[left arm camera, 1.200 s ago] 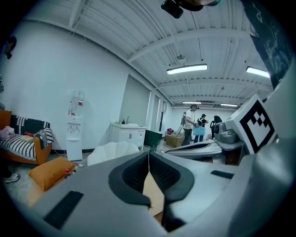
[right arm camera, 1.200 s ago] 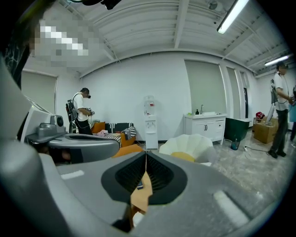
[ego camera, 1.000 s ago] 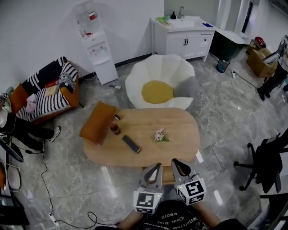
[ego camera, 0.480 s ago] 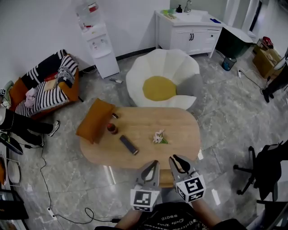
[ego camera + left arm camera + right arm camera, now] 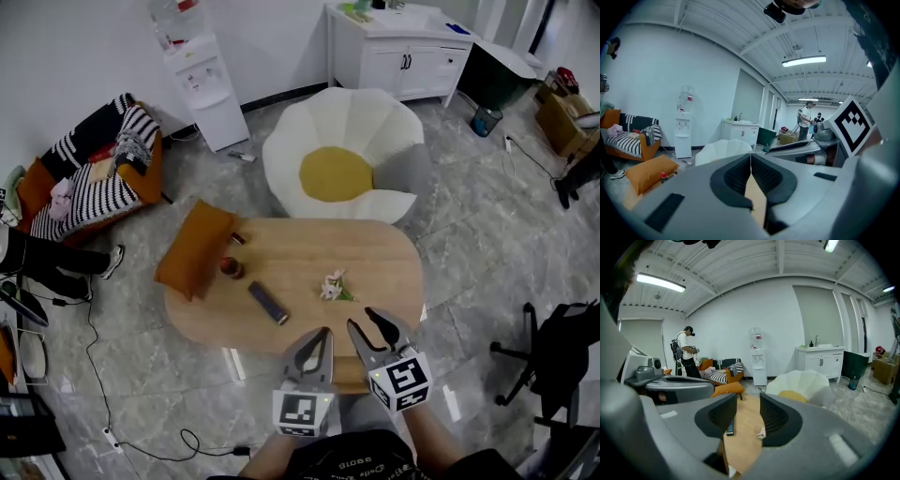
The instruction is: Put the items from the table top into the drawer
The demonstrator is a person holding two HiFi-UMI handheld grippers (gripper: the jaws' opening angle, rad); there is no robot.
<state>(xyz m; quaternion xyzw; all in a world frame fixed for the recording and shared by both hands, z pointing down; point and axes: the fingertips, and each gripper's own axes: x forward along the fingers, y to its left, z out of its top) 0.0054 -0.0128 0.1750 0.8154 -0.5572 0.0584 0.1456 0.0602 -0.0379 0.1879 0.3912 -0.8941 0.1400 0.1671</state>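
The dark remote [image 5: 268, 303], the pale flower sprig [image 5: 333, 285] and a small reddish container [image 5: 231, 268] lie on the oval wooden surface [image 5: 375, 253]. A tiny item beside the container is too small to tell. The left gripper [image 5: 319, 334] is pressed together and empty. The right gripper [image 5: 361, 319] has just been opening its jaws, with nothing between them. An orange cushion [image 5: 193, 247] overhangs the surface's far-left end, above a grey marble floor [image 5: 469, 234].

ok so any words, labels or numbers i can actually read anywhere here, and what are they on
No text here reads clearly.
Pale print on the person's dark shirt: upside down and blurred, unreadable.
Red label on the white water dispenser: too small to read.
Black-and-white square markers on the left gripper and the right gripper: patterns only, no letters or digits.
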